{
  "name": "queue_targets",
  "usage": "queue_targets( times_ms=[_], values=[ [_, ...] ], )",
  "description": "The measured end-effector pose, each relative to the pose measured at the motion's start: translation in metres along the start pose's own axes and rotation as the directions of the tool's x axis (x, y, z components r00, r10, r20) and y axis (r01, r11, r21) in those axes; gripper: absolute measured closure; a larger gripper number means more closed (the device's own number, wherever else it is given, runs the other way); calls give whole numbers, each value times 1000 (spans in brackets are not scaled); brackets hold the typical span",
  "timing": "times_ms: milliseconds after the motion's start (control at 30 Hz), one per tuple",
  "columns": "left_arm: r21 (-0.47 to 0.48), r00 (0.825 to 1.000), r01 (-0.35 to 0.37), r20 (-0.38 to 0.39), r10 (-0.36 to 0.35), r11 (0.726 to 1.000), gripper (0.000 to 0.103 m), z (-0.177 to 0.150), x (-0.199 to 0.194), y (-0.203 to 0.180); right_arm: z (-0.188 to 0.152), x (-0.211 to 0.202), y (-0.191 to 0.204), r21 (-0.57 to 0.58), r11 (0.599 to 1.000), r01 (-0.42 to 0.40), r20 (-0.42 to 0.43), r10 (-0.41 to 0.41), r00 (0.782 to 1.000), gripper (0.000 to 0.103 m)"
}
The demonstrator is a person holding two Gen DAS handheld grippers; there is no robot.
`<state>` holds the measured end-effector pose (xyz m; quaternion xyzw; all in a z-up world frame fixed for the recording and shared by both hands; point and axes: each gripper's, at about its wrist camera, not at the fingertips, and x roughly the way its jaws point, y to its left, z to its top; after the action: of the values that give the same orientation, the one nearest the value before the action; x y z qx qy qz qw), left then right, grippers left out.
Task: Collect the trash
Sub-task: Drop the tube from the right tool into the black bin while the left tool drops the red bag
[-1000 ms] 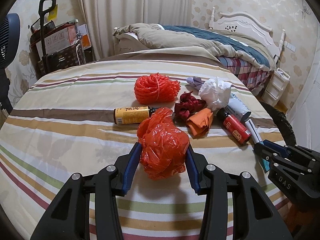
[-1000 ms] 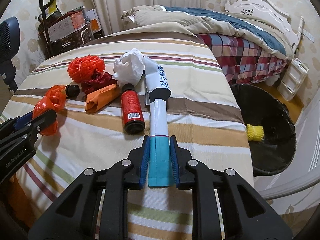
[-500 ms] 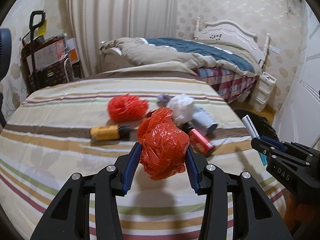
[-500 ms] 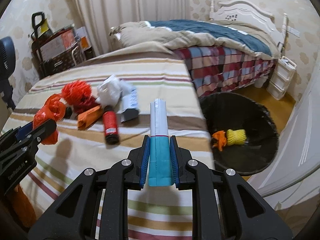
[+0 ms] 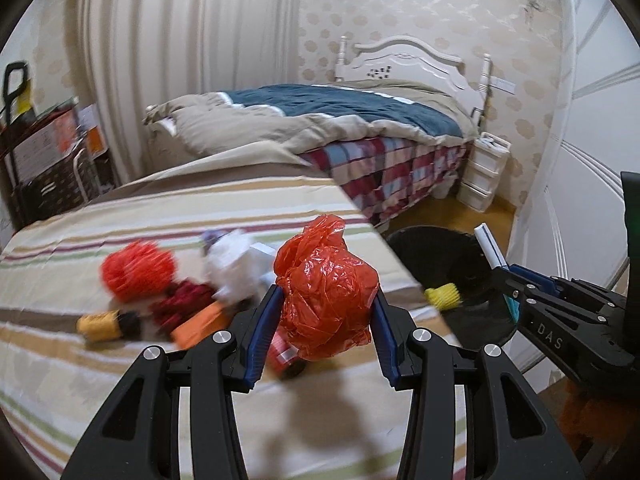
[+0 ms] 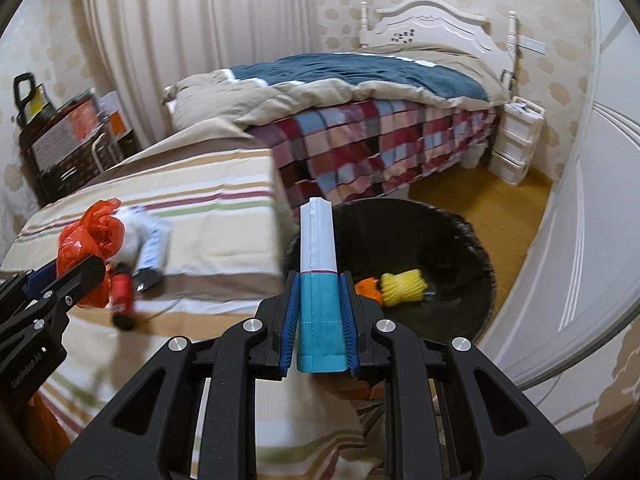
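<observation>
Above striped bed: 2 clamped tools, left [image 5: 325, 325] gripping 1 orange bag [image 5: 326, 294], right [image 6: 319, 322] 1 tube [image 6: 319, 276].

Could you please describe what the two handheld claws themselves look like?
Both are matte black plastic frames with triangular cut-outs and round silver bolts. Each claw, left and right, has ribbed blue pads. White lettering reading "DAS" marks the right one's side. No cables or sleeves show.
</observation>
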<state>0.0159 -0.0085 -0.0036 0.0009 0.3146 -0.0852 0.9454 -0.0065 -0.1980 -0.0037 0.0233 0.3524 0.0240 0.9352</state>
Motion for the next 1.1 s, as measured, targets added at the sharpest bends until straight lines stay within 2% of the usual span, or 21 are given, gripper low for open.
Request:
queue_targets(
  times_ms=[200,533,1100],
  values=[
    [42,999,32,-7,-32,999,58,16,31,-33,10,17,-32,51,998,35,7,-36,999,83],
    [83,999,41,-33,-38,996,58,32,74,-70,20,44,-76,113,991,76,-7,-76,997,83],
    [128,995,31,-101,-18,991,58,40,123,-105,21,80,-109,151,982,112,-46,-106,993,83]
  ],
)
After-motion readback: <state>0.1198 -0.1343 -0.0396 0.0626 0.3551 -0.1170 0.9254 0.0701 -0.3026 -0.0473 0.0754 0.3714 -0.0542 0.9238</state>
